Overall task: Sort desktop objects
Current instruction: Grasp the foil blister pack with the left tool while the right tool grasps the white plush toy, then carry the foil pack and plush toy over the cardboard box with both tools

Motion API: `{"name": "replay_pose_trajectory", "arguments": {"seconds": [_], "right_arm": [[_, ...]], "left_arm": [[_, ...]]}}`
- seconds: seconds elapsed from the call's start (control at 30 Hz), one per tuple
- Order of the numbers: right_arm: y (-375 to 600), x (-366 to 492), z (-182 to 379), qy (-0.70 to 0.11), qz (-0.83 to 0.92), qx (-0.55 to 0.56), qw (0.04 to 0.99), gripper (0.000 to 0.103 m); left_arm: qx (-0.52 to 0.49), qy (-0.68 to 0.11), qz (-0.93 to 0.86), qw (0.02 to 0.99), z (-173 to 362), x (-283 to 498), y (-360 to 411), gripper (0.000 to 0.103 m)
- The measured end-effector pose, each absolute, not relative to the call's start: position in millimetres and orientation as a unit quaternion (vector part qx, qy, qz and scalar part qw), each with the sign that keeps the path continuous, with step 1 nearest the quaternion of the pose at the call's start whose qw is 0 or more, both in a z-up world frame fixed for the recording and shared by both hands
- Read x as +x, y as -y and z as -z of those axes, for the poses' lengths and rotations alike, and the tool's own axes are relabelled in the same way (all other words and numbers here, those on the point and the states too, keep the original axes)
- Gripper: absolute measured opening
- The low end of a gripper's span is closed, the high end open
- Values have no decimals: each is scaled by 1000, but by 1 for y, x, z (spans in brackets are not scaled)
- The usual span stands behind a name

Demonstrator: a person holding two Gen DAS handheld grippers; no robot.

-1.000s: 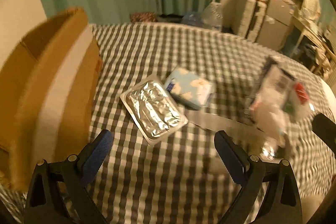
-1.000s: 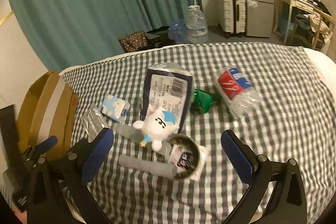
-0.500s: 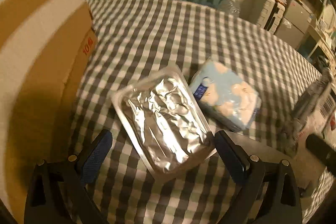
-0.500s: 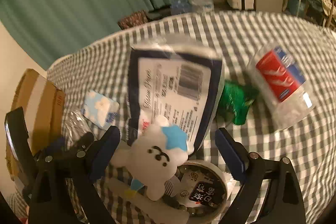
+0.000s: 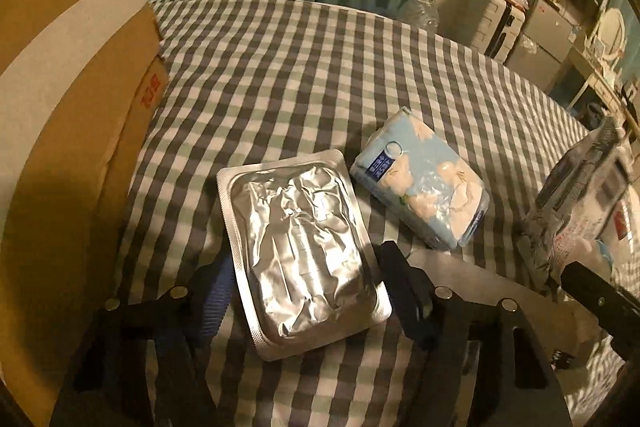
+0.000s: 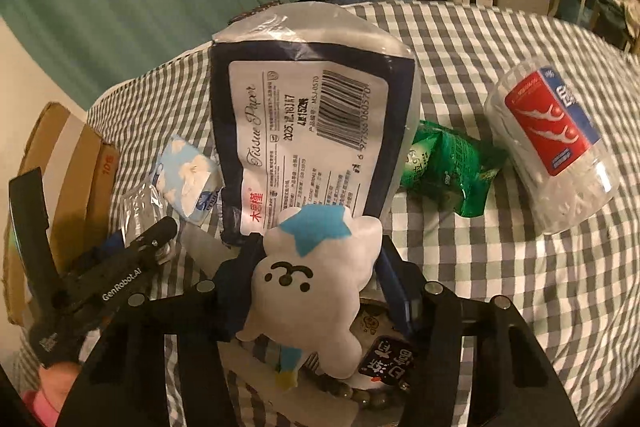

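Note:
In the left wrist view a silver foil pouch lies flat on the checked cloth. My left gripper straddles its near end, with a finger against each long edge. A small blue tissue pack lies just right of the pouch. In the right wrist view my right gripper has closed around a white plush bear with a blue star. The bear rests against a large tissue paper pack. The left gripper shows at the left.
A cardboard box stands along the left edge; it also shows in the right wrist view. A green snack bag and a clear tub with a red label lie to the right. A round tin sits under the bear.
Both grippers moved forward and down. The left gripper's fingers narrowed onto the foil pouch's sides. The right gripper's fingers narrowed onto the plush bear.

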State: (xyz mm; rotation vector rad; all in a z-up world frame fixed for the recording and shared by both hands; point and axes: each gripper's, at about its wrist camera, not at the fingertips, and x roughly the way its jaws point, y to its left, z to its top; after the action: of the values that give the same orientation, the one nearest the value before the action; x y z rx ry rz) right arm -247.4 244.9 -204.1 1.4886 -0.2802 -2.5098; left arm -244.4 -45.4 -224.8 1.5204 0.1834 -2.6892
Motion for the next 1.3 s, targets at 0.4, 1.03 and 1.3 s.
{"name": "replay_pose_trajectory", "arguments": {"seconds": [0.4, 1.03, 1.3], "right_arm": [[-259, -225, 180, 104, 863, 484, 103, 55], [-251, -159, 106, 102, 887, 433, 122, 55], [-231, -135, 69, 86, 896, 410, 145, 55]], "left_arm": [[463, -30, 886, 5, 177, -219, 27, 69], [398, -15, 917, -23, 82, -164, 24, 69], [381, -20, 924, -32, 41, -152, 38, 69]]}}
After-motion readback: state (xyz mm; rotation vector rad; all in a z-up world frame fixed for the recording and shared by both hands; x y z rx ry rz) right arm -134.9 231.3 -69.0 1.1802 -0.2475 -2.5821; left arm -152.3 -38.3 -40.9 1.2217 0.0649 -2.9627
